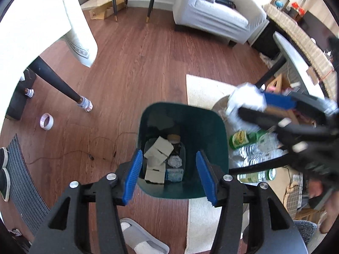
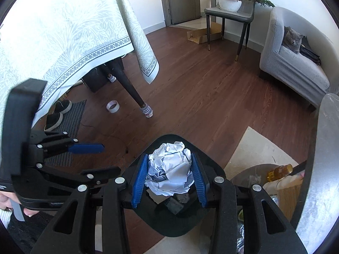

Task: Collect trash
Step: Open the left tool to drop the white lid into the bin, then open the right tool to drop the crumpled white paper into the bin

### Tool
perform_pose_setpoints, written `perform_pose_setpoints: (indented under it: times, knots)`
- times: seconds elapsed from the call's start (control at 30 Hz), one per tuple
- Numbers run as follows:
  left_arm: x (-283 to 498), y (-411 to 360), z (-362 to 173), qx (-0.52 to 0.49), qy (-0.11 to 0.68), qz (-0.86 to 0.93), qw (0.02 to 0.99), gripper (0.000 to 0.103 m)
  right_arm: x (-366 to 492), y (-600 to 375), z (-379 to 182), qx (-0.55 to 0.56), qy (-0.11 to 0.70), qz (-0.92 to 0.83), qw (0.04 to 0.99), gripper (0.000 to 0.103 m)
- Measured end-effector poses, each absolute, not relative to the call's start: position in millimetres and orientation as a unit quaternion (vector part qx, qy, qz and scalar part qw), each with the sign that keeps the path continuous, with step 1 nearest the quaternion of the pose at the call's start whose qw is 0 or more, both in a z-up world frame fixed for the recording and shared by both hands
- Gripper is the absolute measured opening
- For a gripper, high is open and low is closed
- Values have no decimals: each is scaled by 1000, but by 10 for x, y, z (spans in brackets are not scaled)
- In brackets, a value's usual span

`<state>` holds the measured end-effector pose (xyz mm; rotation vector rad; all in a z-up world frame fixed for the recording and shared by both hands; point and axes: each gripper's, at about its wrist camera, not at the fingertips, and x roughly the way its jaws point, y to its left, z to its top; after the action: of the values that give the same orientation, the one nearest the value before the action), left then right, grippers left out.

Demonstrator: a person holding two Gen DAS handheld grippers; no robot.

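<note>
Blue-padded fingers frame a dark green bin [image 1: 183,148] on the wooden floor [image 1: 131,67] as a person clears a living room of rubbish, one handheld gripper in each hand. Well off to the left of the left gripper [image 1: 169,174], a roll of tape [image 1: 46,121] lies by a socked table leg [image 1: 84,104]. That gripper hangs directly above the bin, its jaws standing apart with nothing between the pads, the bin's contents showing in the gap: folded cardboard pieces [image 1: 157,154], a crumpled grey wad and a small blue packet. To the right, the right gripper [image 2: 168,180] has its pads clamped on either side of a ball of crumpled white paper [image 2: 171,169], held over the bin's mouth; the bin's rim shows just beyond and below its fingertips. Farther right again, beside the bin and below that gripper's fingers in the left wrist view, plastic bottles [image 1: 252,148], one with a green label, wait on a low glass table [image 1: 233,103]. The job looks partly done: several pieces are already binned and the paper ball appears about to join them, while the bottles, and perhaps the flattened cardboard [image 2: 201,35] by the far chair, remain. Whether the tape counts as rubbish cannot be told.
</note>
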<state>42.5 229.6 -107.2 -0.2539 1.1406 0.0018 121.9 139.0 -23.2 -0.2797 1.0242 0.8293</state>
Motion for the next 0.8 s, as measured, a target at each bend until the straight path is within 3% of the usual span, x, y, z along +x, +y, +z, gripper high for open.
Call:
perform_pose_setpoints:
  times: [0.53, 0.8]
  knots:
    - [290, 2387, -396, -122, 460, 15, 880, 50, 1169, 1724, -816, -169, 532, 371, 742, 42]
    - [272, 2312, -198, -118, 434, 7, 893, 35, 1138, 1806, -1165, -194, 568, 357, 716, 42]
